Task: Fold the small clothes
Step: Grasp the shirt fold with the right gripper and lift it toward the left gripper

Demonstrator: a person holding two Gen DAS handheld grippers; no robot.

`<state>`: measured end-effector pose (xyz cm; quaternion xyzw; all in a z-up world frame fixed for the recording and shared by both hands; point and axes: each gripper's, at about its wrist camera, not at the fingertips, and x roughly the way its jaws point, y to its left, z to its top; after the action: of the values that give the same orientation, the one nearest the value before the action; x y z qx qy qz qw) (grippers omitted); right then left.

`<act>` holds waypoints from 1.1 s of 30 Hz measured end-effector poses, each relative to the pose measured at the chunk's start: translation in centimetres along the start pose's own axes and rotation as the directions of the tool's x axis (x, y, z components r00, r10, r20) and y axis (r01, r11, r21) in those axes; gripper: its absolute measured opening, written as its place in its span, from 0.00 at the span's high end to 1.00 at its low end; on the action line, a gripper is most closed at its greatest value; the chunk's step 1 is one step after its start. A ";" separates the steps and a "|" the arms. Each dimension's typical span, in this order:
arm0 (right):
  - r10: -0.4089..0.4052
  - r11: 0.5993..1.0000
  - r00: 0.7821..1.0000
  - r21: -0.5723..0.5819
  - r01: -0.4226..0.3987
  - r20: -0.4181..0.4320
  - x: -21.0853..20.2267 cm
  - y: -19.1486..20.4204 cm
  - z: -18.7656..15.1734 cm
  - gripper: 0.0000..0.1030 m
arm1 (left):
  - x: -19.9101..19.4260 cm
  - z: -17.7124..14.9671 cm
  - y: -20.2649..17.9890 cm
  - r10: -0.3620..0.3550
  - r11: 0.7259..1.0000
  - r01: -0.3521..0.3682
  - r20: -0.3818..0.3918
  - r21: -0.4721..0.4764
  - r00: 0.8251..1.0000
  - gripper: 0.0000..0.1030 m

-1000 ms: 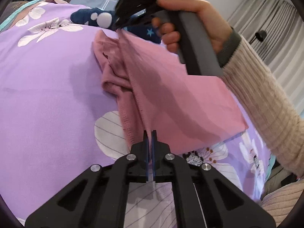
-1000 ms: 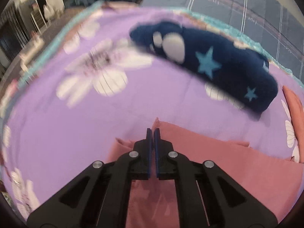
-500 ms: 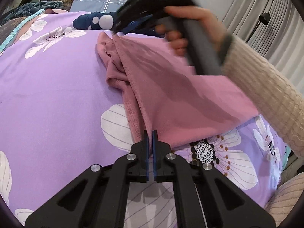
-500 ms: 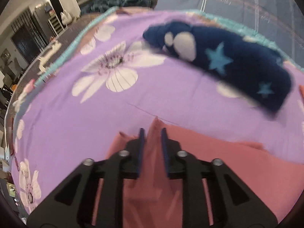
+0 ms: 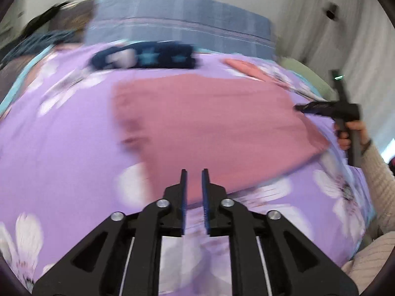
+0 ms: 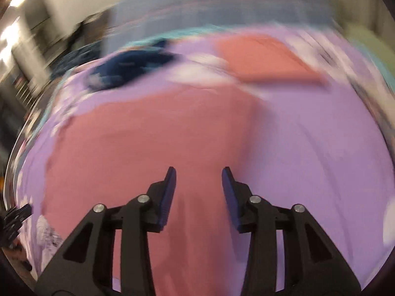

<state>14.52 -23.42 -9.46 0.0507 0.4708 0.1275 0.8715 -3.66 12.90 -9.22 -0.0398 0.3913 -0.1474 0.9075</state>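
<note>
Bed (image 5: 64, 153) under a purple spread with white flowers, teal trim at the left edge. Lying flat at its middle: a dusty-pink garment (image 5: 205, 123), roughly rectangular, left edge slightly rumpled. Beyond it toward the far edge a navy garment (image 5: 145, 58) with pale stars and blotches (blurred, shape unclear), and to the right a smaller salmon-pink folded piece (image 6: 264, 56), apart from both.
</note>
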 end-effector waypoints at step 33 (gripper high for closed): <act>0.392 0.903 0.916 0.156 -0.400 0.085 5.0 -7.7 8.6 0.92 | 16.8 4.1 -26.4 -0.197 0.822 0.265 -0.185 0.503 0.963 0.94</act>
<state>25.64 -29.16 -10.42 0.2229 0.4371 0.2597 0.8318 3.98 -17.51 -13.18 0.1707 0.3846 -0.3596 0.8328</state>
